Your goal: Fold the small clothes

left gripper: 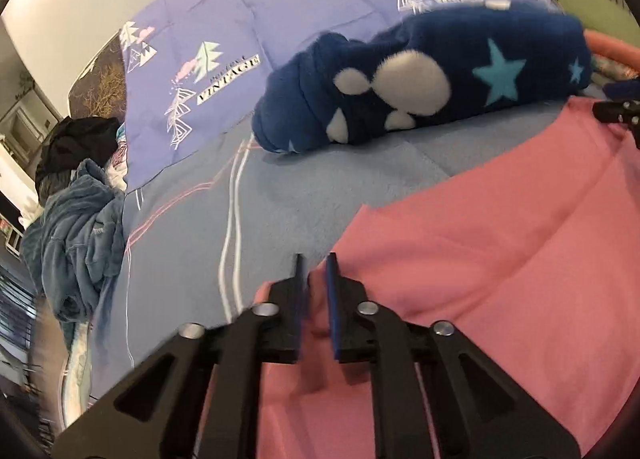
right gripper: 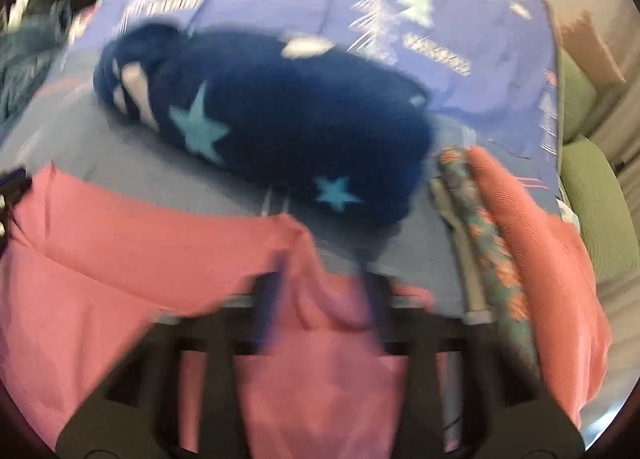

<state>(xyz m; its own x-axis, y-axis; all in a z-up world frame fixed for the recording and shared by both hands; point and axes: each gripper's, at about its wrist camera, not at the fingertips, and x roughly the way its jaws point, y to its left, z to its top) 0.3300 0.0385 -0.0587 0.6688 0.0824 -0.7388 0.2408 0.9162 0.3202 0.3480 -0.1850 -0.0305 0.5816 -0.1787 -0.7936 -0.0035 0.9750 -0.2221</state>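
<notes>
Down at our left gripper (left gripper: 316, 271) the jaws stand a narrow gap apart, and the edge of the pink garment (left gripper: 500, 259) lies in that gap; we cannot tell whether the pads press it. Our right gripper (right gripper: 324, 279) has its jaws much wider, a fold of the same pink cloth bunched between them without a clear pinch, though that view is blurred and the fingertips smear into the fabric. The garment lies spread on the blue bed cover (left gripper: 280, 195), its near part cut off by our gripper frames. Beyond it lies a navy fleece bundle (left gripper: 432, 75) with stars and white blobs. On the right sit an orange cloth (right gripper: 540, 243) and a flowered roll (right gripper: 492, 259), touching. At the left bed edge a grey-blue heap (left gripper: 76, 227) slumps, half out of frame.
</notes>
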